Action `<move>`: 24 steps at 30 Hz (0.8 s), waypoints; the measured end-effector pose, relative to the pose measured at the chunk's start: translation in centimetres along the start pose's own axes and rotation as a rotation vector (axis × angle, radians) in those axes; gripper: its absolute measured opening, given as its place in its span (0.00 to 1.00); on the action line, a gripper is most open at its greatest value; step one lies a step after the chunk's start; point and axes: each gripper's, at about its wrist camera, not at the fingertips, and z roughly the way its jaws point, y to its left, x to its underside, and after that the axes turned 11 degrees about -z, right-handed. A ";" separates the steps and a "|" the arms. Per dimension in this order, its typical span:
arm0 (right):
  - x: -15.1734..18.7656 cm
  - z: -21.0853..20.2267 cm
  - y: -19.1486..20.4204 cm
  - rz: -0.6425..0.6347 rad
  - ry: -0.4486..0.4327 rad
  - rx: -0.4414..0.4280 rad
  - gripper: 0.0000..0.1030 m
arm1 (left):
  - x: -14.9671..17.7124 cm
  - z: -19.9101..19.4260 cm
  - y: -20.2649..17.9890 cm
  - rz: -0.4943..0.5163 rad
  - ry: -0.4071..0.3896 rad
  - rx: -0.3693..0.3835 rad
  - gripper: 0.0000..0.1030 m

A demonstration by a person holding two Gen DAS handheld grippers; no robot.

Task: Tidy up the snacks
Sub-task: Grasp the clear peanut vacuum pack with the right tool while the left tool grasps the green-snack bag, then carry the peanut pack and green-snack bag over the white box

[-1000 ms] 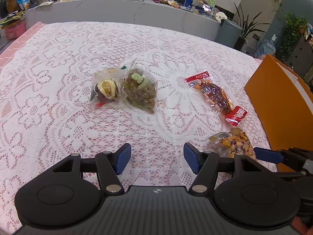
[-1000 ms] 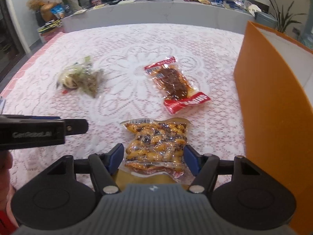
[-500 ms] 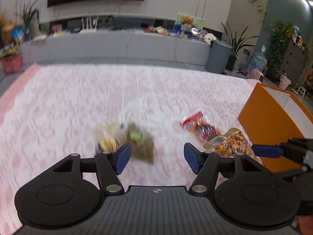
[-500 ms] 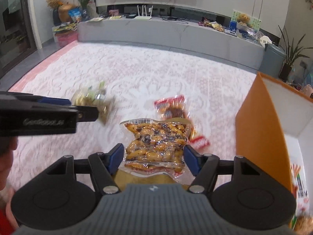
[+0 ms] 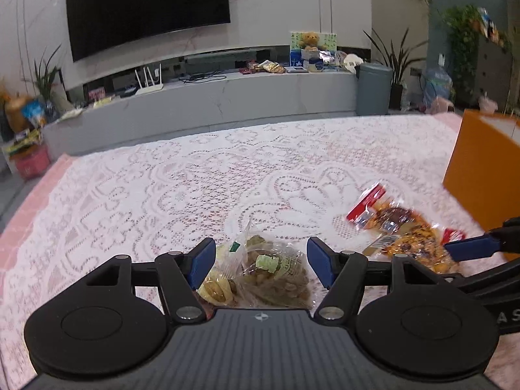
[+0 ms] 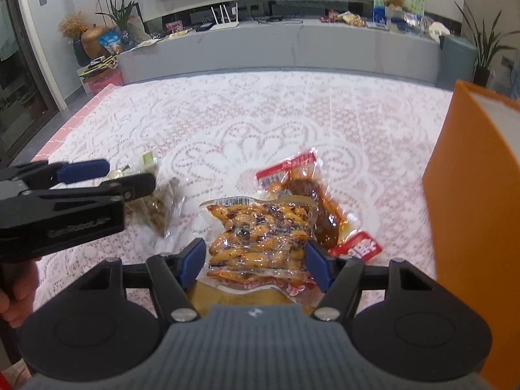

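Note:
In the left wrist view my left gripper (image 5: pixel 261 264) is open, its blue pads on either side of two clear snack bags (image 5: pixel 260 274) of nuts and dried fruit on the lace cloth. In the right wrist view my right gripper (image 6: pixel 256 264) is shut on a clear vacuum pack of orange peanuts (image 6: pixel 258 240), held off the table. A red-ended pack of braised meat (image 6: pixel 312 208) lies on the cloth behind it; it also shows in the left wrist view (image 5: pixel 383 216). The peanut pack (image 5: pixel 412 245) and a right fingertip (image 5: pixel 471 248) show at the left view's right side.
An orange box (image 6: pixel 471 201) stands open at the table's right edge, also seen in the left wrist view (image 5: pixel 484 175). The white lace tablecloth (image 5: pixel 195 188) covers the table. A grey TV bench with clutter runs behind it.
Both grippers tilted up and moved forward. The left gripper came over the two clear bags, now between its pads. The right gripper lifted the peanut pack off the cloth towards the meat pack.

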 end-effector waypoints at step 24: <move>0.7 0.3 0.4 -0.042 0.005 0.049 0.64 | 1.6 2.5 -2.3 0.136 0.026 0.004 0.66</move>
